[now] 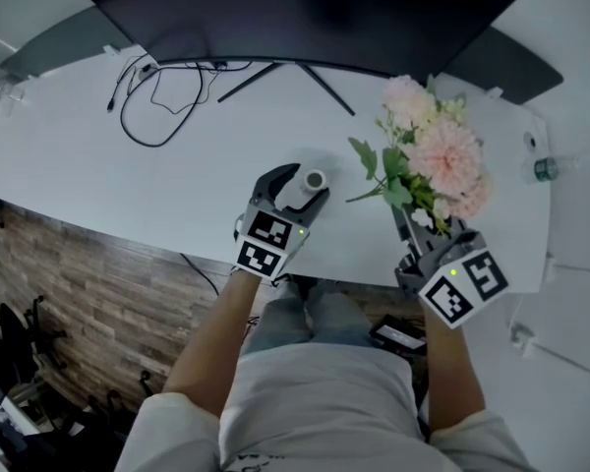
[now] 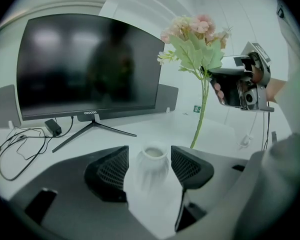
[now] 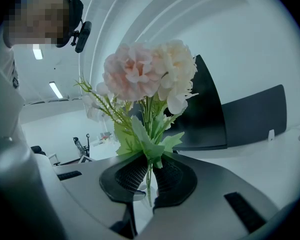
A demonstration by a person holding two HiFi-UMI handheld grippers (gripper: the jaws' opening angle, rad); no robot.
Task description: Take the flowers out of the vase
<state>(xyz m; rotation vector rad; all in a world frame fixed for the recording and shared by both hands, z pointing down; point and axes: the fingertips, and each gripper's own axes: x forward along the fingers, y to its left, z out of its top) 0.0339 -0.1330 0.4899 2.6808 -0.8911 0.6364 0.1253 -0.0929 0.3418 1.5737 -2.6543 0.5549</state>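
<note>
While right gripper (image 3: 149, 176) clamps flowers (image 3: 140, 76), left gripper (image 2: 150, 156) stands seemingly loose around vase (image 2: 152, 171).

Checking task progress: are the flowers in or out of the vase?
Out. The right gripper holds the flowers apart from the vase, empty between the left gripper's jaws.

On my table (image 1: 69, 150) the vase (image 1: 315, 179) stands between my left gripper's (image 1: 297, 187) jaws, in front of the monitor (image 1: 295, 8). The flowers (image 1: 438, 155) are to its right, outside it, stems in my right gripper (image 1: 421, 232). A cable (image 1: 152, 101) lies to the left.
</note>
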